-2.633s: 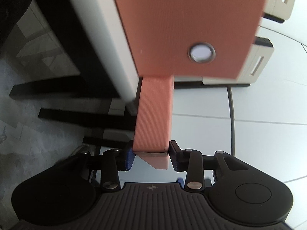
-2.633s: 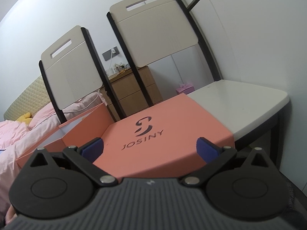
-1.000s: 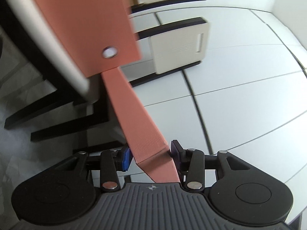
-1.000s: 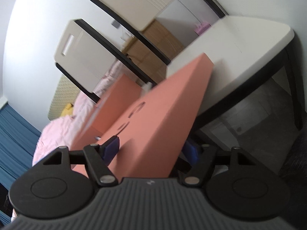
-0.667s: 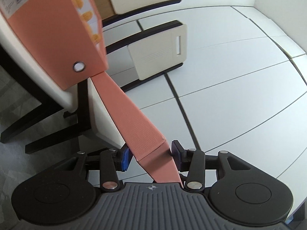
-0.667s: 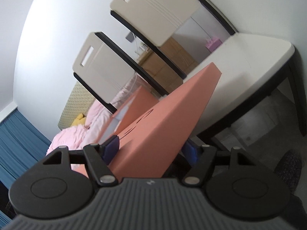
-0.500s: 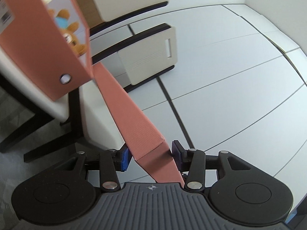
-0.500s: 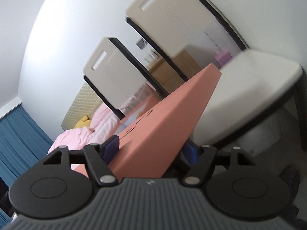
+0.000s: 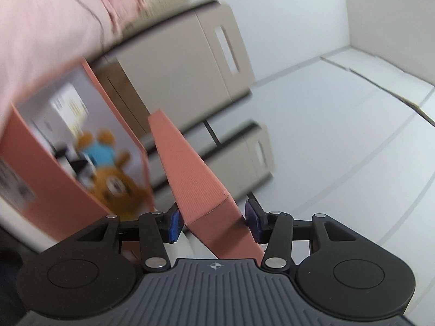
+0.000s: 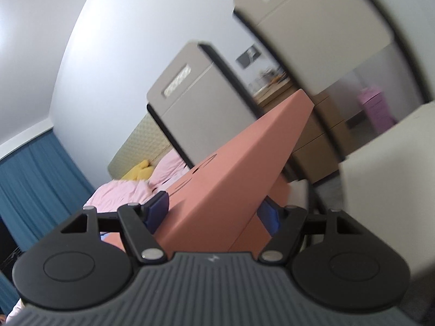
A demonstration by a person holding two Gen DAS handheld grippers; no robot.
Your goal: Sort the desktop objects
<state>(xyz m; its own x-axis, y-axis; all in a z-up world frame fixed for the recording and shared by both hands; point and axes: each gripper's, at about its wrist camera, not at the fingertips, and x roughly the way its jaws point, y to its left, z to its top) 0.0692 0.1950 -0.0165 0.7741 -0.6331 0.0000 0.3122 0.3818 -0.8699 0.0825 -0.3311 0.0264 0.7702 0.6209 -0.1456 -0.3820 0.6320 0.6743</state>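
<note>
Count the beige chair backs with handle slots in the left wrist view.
2. One beige chair back is at upper centre; the second is below it, just right of the salmon lid. Others may lie outside this view.

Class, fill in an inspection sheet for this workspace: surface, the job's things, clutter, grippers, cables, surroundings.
Surface: pale chair seat, blurred.
Job's things: open salmon box holding a teddy bear; box lid tilted.
Clutter: nothing seen.
Grippers: left gripper has just been opening, lid edge between the jaws, pads apparently just clear; right gripper shut on the box lid.
Cables: thin dark line on pink bedding, possibly a cord.
Surroundings: chair backs, blue curtain, wooden drawers.
</note>
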